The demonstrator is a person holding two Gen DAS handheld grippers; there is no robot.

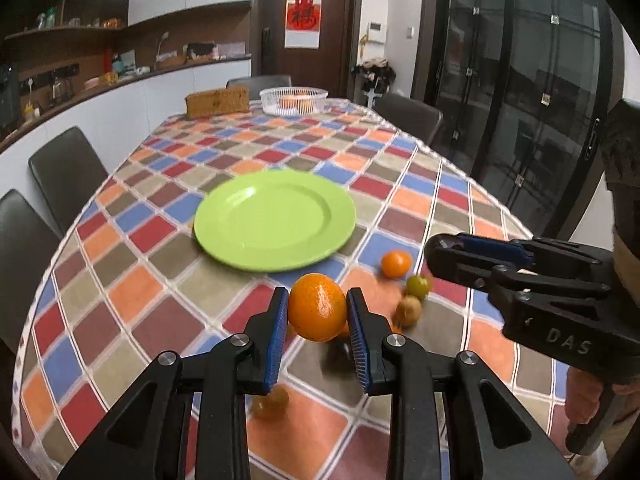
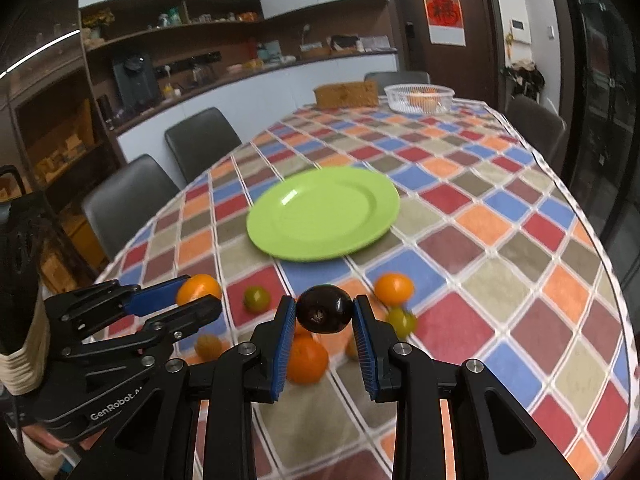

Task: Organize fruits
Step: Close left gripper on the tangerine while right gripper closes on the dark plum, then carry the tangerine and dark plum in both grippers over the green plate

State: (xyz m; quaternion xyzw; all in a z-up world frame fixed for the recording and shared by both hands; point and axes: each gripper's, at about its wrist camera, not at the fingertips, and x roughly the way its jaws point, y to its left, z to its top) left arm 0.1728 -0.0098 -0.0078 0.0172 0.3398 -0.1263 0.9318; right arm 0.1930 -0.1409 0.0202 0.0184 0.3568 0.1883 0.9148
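Observation:
My left gripper [image 1: 318, 300] is shut on a large orange [image 1: 317, 307] and holds it above the checked tablecloth. My right gripper [image 2: 324, 307] is shut on a dark plum [image 2: 324, 310], also clear of the table. A bare green plate [image 1: 276, 220] [image 2: 324, 214] lies just beyond both. In the right wrist view the left gripper [image 2: 200, 292] with its orange [image 2: 199, 286] shows at the left. In the left wrist view the right gripper [image 1: 436, 250] reaches in from the right. On the cloth lie a small orange [image 1: 396, 264], a green fruit [image 1: 418, 286] and a brown fruit [image 1: 409, 311].
More fruit lies below the right gripper: an orange [image 2: 306, 360], a green fruit [image 2: 256, 298] and a brown one [image 2: 208, 346]. A white basket [image 1: 293, 100] with oranges and a brown box [image 1: 218, 101] stand at the table's far end. Dark chairs [image 1: 66, 172] line the sides.

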